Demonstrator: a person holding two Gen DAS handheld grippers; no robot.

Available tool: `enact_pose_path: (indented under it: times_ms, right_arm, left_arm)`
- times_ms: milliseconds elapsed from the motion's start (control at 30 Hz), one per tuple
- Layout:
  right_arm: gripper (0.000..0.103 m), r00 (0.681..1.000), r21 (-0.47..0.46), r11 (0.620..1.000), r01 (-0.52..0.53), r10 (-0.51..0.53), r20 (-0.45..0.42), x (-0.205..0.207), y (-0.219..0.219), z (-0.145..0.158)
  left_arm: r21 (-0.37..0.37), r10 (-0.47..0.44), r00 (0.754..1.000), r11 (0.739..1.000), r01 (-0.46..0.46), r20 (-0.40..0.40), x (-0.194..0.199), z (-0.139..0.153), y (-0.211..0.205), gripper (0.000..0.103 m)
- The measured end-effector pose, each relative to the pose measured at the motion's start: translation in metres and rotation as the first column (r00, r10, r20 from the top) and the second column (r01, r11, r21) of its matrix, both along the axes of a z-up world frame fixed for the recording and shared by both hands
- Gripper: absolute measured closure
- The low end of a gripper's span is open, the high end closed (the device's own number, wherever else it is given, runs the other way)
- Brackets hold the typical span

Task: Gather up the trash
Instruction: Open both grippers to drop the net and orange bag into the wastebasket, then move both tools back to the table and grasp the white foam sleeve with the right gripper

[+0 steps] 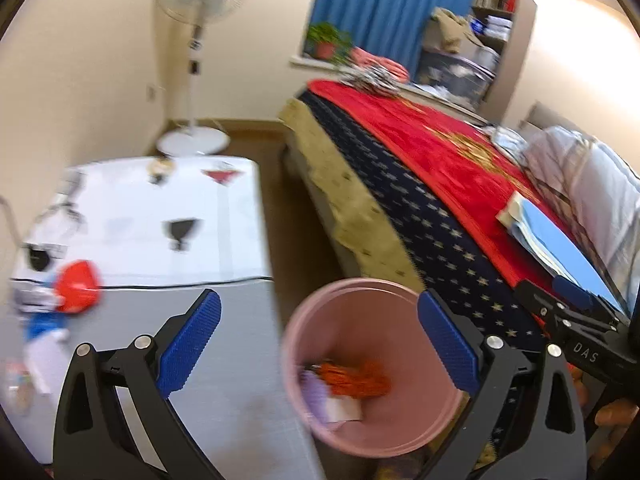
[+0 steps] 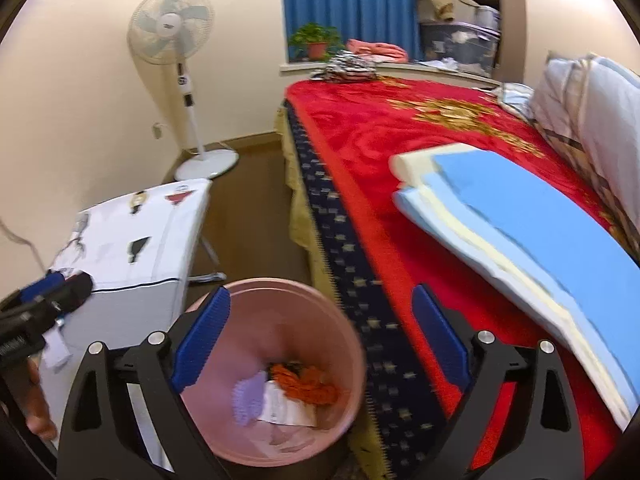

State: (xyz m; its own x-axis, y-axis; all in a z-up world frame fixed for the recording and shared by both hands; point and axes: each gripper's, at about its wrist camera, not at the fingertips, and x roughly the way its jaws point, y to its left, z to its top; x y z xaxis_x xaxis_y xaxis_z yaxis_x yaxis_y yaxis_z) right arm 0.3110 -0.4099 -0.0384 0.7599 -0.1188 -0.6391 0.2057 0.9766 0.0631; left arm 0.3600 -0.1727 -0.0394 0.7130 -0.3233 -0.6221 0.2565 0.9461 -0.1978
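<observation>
On the far left of the left wrist view, a red thing (image 1: 78, 286) and some blue and white bits lie on the white and grey surface (image 1: 160, 240). They are too blurry to name. Behind the surface stands a white fan (image 2: 172, 36) by the wall.

The left hand-held gripper (image 1: 318, 344) has its blue pads spread wide. Nothing is between them. It hangs above the edge of the surface and the pink bin (image 1: 372, 364). The bin sits on the floor, between the surface and the bed (image 1: 440, 168).

The trash is inside the pink bin (image 2: 276, 364). An orange crumpled thing (image 2: 306, 386), a white paper (image 2: 280, 406) and a soft purple thing (image 2: 248, 400) lie at the bottom, touching one another.

The right hand-held gripper (image 2: 322, 344) is wide too, and it holds nothing. Its left pad is over the bin and its right pad is over the side of the bed. In the left wrist view, this gripper shows as a black tool at the right edge.

The bed has a red blanket with gold flowers and a dark blue edge with stars. Blue and cream foam sheets (image 2: 540, 232) lie stacked on the blanket at the right. Pillows (image 2: 588, 100) rest at the far right. A green plant (image 2: 316, 40) in a red pot stands on the sill by the blue curtain (image 2: 360, 8).
</observation>
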Motion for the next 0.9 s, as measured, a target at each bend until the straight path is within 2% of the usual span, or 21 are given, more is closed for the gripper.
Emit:
enact_pose_path:
  times_ms: [100,233,300,433,500,600,800,900]
  right_arm:
    - [0.012,0.998,0.015,0.998,-0.058,0.058,0.018,-0.002,0.029,0.007]
    - [0.010,0.985,0.054,0.987,-0.154,0.149,0.088,-0.009,0.079,0.023]
    - [0.009,0.972,0.062,0.978,-0.201,0.192,0.135,-0.013,0.107,0.031]
    - [0.008,0.944,0.056,0.960,-0.275,0.259,0.207,-0.013,0.165,0.037]
    - [0.007,0.938,0.043,0.957,-0.286,0.270,0.218,-0.009,0.193,0.033]
    - [0.007,0.932,0.021,0.951,-0.309,0.298,0.207,0.000,0.229,0.020]
    - [0.007,0.891,-0.032,0.899,-0.436,0.437,0.122,0.014,0.297,-0.014]
    - [0.007,0.867,-0.046,0.871,-0.489,0.492,0.077,0.019,0.326,-0.033]
  left_arm:
    - [0.028,0.073,0.997,0.997,-0.074,0.027,-0.015,0.016,0.043,0.007]
    - [0.083,0.169,0.984,0.981,-0.174,0.064,-0.037,0.035,0.110,0.008]
    - [0.127,0.216,0.972,0.966,-0.227,0.096,-0.050,0.042,0.142,0.007]
    - [0.209,0.302,0.935,0.918,-0.337,0.185,-0.077,0.049,0.197,0.007]
    - [0.202,0.346,0.910,0.897,-0.392,0.229,-0.088,0.048,0.223,0.007]
    - [0.159,0.391,0.890,0.888,-0.432,0.233,-0.091,0.043,0.254,0.007]
    - [0.131,0.445,0.866,0.867,-0.480,0.228,-0.085,0.034,0.281,0.007]
    - [0.099,0.455,0.869,0.872,-0.479,0.192,-0.076,0.028,0.294,0.007]
